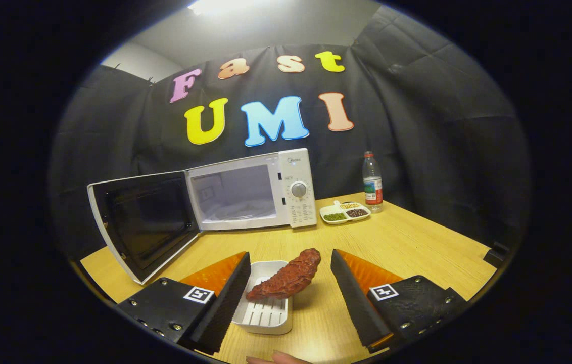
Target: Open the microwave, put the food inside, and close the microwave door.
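A white microwave (250, 194) stands at the back of the wooden table (417, 253). Its door (142, 222) is swung wide open to the left, and the glass turntable (238, 210) shows in the lit cavity. My gripper (290, 255) is open, well short of the microwave. Between its fingers a reddish-brown piece of food (286, 279) lies slantwise across a small white slotted tray (266, 313). The food's far end rises over the tray's right rim. Its near end is close to the left finger; the right finger stands apart from it.
To the right of the microwave sit a white sectioned dish (345, 212) with green and dark fillings and a clear water bottle (372, 183). A person's fingertip (278, 359) shows at the table's near edge, just behind the tray.
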Tool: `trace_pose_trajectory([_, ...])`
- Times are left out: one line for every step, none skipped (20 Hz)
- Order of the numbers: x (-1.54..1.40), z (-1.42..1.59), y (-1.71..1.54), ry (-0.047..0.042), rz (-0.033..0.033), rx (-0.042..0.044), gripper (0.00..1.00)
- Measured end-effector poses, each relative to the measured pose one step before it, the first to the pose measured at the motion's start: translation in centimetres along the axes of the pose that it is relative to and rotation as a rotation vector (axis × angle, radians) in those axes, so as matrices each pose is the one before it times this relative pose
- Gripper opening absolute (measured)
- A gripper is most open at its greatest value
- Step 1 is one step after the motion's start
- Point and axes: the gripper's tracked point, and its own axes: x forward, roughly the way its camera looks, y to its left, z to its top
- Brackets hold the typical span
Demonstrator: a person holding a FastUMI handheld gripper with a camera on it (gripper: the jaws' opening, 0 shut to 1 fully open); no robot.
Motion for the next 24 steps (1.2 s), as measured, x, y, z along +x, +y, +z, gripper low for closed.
trace_pose_trajectory([0.857,-0.496,-0.535,0.01939,0.00296,0.0298,0.97])
trace_pose_trajectory([0.772,-0.532,-0.194,0.02138,0.01208,0.03964,0.97])
trace_pose_trajectory([0.828,-0.418,-0.12,0.01799,0.01657,0.04174,0.97])
trace_pose_trajectory([0.85,-0.364,-0.162,0.01608,0.00945,0.0346,0.97])
trace_pose_trajectory([0.845,-0.367,-0.294,0.01242,0.00704,0.02976,0.96])
trace_pose_trajectory([0.493,-0.426,0.048,0.01207,0.01738,0.03196,0.96])
trace_pose_trajectory([0.355,0.262,0.594,0.00451,0.04651,0.05399,0.96])
trace_pose_trajectory([0.471,-0.028,0.651,-0.00491,0.03415,0.05352,0.92])
trace_pose_trajectory([0.434,0.128,0.203,-0.00121,0.01467,0.03823,0.82])
trace_pose_trajectory([0.533,-0.213,-0.003,0.01145,0.00878,0.01751,0.81])
trace_pose_trajectory([0.392,-0.496,0.228,0.01398,0.00799,0.00802,0.74])
trace_pose_trajectory([0.05,0.125,-0.772,-0.00335,-0.02453,0.01306,0.66])
trace_pose_trajectory([0.848,0.208,-0.04,-0.01138,-0.00074,0.02185,0.3])
trace_pose_trajectory([-0.657,0.121,0.366,-0.00704,0.00527,0.01448,0.31])
trace_pose_trajectory([-1.495,0.518,0.549,-0.00293,0.01857,0.02772,0.27])
trace_pose_trajectory([0.374,0.125,0.957,0.00186,0.04359,0.0312,0.22])
trace_pose_trajectory([0.454,0.094,0.486,-0.00147,0.01278,0.00845,0.17])
trace_pose_trajectory([0.047,0.3,-0.134,-0.01012,-0.01064,-0.01951,0.16])
trace_pose_trajectory([-0.634,0.596,0.409,-0.01162,-0.01373,-0.01623,0.15])
trace_pose_trajectory([0.36,0.304,0.581,-0.00242,0.00147,-0.02791,0.12])
trace_pose_trajectory([-0.277,0.665,0.92,-0.01403,0.00991,-0.02502,0.12])
trace_pose_trajectory([-0.211,0.418,0.774,-0.00537,0.00527,-0.02591,0.12])
trace_pose_trajectory([-0.03,0.59,0.536,-0.00694,-0.00236,-0.00999,0.12])
trace_pose_trajectory([0.193,0.332,0.593,0.00031,0.00017,0.00053,0.12])
